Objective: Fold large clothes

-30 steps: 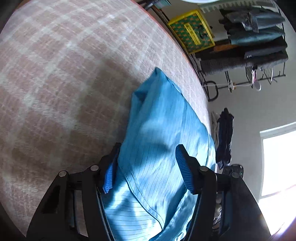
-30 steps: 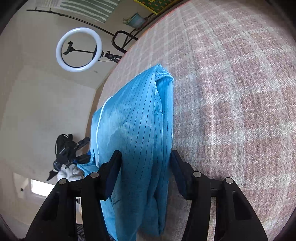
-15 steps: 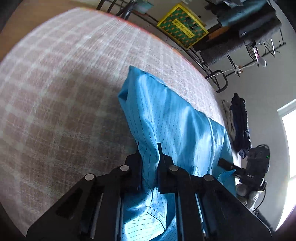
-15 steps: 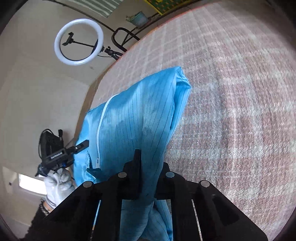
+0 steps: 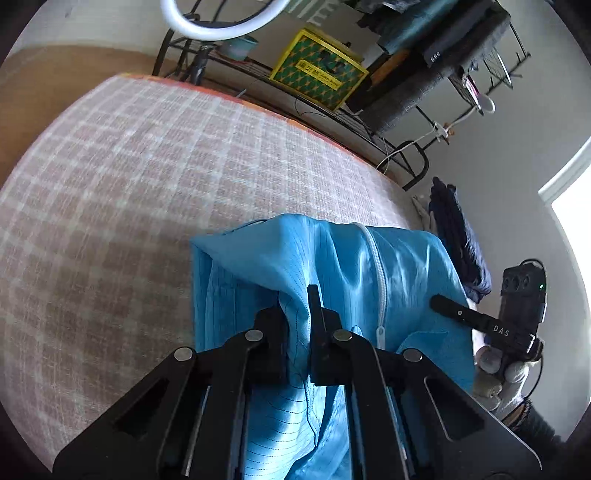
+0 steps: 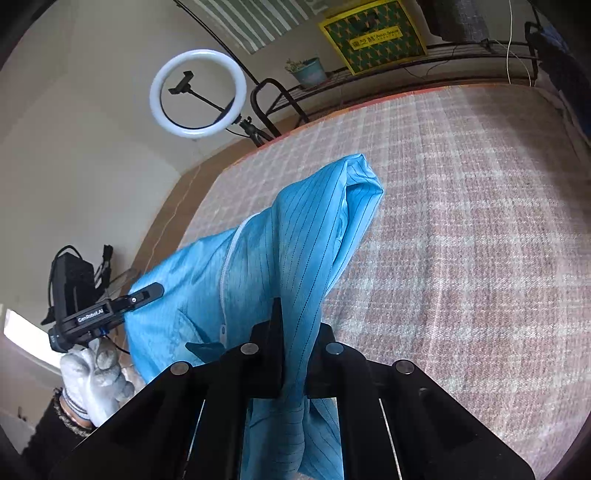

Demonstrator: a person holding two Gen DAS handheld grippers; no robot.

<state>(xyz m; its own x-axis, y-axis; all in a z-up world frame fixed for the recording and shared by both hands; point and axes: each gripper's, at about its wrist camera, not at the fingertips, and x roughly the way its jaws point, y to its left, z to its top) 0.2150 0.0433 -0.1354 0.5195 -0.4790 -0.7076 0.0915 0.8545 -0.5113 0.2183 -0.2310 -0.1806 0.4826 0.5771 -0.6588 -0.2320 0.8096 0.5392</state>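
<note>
Bed (image 6: 480, 240) covered in pink-and-white checked fabric. Beyond its far edge: a black metal rack (image 5: 369, 122) bearing a yellow-and-green box (image 5: 319, 70) and folded dark textiles (image 5: 443, 33); a lit ring light (image 6: 198, 93) on a stand; plain pale walls (image 6: 74, 147); a bright window (image 5: 576, 206) at right.

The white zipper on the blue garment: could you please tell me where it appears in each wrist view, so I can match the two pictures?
Left wrist view: the white zipper runs down the blue garment, just right of centre, right of the left gripper.
Right wrist view: the zipper runs down left of centre, left of the right gripper.
Shared landmark: the yellow and green box on the rack behind the bed.
</note>
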